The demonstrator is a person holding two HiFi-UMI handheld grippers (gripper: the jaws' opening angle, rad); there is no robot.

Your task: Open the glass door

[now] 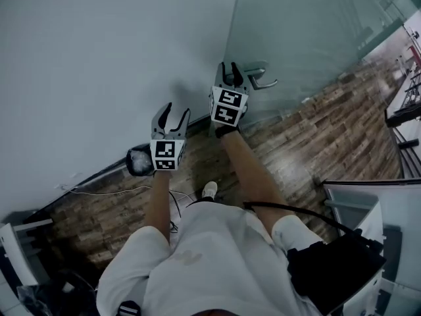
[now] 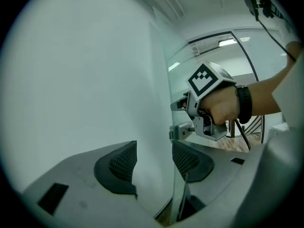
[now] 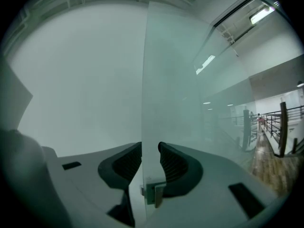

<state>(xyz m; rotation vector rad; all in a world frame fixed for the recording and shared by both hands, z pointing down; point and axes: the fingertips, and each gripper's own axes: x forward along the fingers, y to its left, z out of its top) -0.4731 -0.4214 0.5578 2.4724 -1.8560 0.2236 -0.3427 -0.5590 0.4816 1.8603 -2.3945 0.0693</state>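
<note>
Now: grippers spread at the glass door

Frosted, the glass door (image 1: 309, 31) meets the white wall (image 1: 99, 58). Its lever handle (image 1: 262, 79) sits just right of the right gripper (image 1: 229, 66), whose jaws are spread along the door's edge. Left of the door, the left gripper (image 1: 176, 110) gapes empty.

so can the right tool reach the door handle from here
Probably yes: the right tool, open, sits just beside the door handle with nothing between them. It aims at the edge of the glass door, so it likely needs to shift right.
</note>
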